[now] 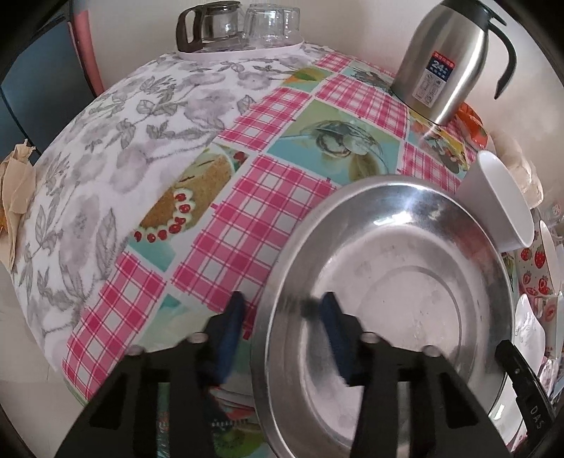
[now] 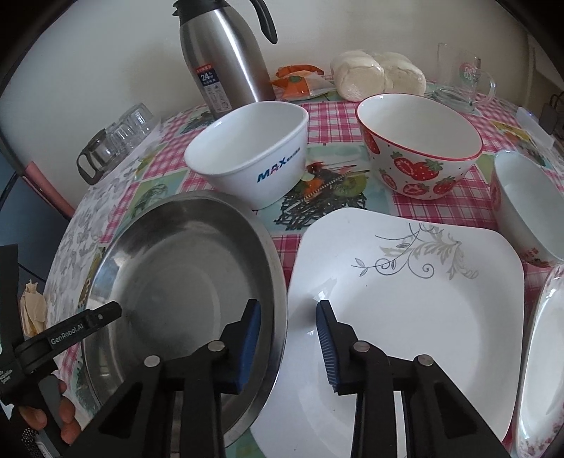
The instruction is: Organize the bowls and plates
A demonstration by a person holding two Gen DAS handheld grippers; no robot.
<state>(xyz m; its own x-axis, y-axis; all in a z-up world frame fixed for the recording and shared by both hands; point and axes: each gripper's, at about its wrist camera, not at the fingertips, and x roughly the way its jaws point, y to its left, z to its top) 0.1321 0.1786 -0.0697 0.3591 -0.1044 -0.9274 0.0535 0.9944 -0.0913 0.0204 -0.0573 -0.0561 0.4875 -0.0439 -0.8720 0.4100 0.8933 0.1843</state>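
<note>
The big bare part of the table (image 1: 148, 197) fills the left and middle of the left wrist picture. Nothing stands there, so a hand can pass. At the top, a tray of glass cups (image 1: 246, 31) and a steel jug (image 1: 447, 60) block the far edge. The steel plate (image 1: 387, 299) fills the lower right.

In the right wrist picture the table is crowded. The white square plate (image 2: 423, 317) lies just beside the steel plate, with only a thin gap between. Behind them stand a white bowl (image 2: 246, 155) and a strawberry bowl (image 2: 419, 148), with a small gap between. Another bowl (image 2: 525, 211) blocks the right edge.
</note>
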